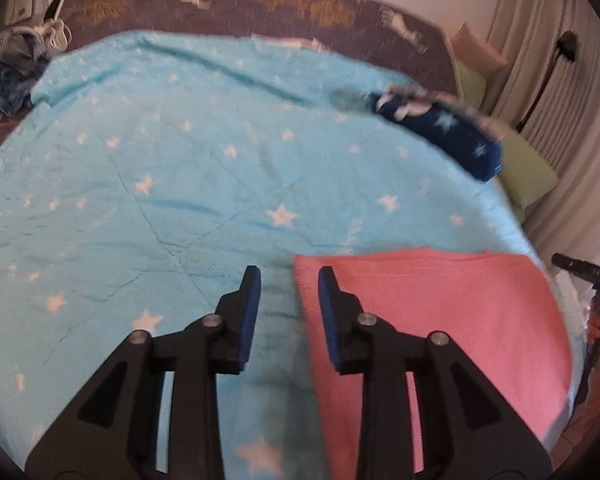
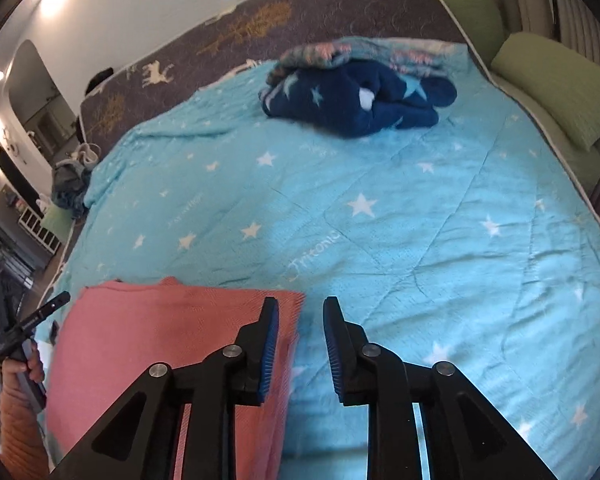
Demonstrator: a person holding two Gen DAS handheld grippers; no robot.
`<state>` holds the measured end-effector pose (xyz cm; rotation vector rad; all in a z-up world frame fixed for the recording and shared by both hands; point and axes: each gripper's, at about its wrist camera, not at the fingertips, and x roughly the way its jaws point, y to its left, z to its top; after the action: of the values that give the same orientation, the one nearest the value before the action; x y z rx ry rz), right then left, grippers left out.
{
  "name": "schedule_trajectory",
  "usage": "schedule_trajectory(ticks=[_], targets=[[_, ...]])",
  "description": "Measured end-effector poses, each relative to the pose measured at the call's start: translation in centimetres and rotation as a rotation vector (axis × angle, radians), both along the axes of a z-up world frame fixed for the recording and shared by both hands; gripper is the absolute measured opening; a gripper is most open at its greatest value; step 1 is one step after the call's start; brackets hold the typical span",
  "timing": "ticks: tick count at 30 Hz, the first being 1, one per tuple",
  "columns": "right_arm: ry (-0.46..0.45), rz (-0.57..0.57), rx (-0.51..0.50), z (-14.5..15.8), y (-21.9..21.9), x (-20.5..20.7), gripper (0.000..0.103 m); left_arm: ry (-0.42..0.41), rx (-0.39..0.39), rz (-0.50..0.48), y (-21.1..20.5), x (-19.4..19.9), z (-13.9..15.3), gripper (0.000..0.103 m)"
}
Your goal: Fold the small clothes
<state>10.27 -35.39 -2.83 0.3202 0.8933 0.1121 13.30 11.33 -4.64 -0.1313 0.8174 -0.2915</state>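
Left tongs (image 1: pixel 288 276) and right tongs (image 2: pixel 300 306) hovering released, gripping nothing, flanking pink cloth (image 1: pixel 432 320) lying folded flat near bed's (image 2: pixel 420 240) near edge. Fold seemingly finishing; next likely reaching for navy starred garment (image 2: pixel 360 100) near far edge.

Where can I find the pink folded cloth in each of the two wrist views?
Left wrist: pink cloth lies lower right, under the right-hand finger.
Right wrist: pink cloth lies lower left, under the left-hand finger.
Shared landmark: dark blue star blanket on the bed's far side.
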Motion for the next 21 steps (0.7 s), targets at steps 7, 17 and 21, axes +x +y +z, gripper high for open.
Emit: schedule_trajectory(ticks=[7,17,21], targets=[[-0.017,0.266,0.194,1.8,5.1,-7.1,0.024,0.005,-0.163,-0.266,-3.3,-8.6,1.4,0.051],[0.125,0.11,0.214,-3.2,1.9,-15.2,0.019,0.098,-0.093,-0.148,-0.3,-14.2,-1.9,0.041],[0.102,0.077,0.179,-2.1,0.8,-18.5,0.031,0.079,-0.012,-0.105,1.5,-16.3,-0.8,0.059]])
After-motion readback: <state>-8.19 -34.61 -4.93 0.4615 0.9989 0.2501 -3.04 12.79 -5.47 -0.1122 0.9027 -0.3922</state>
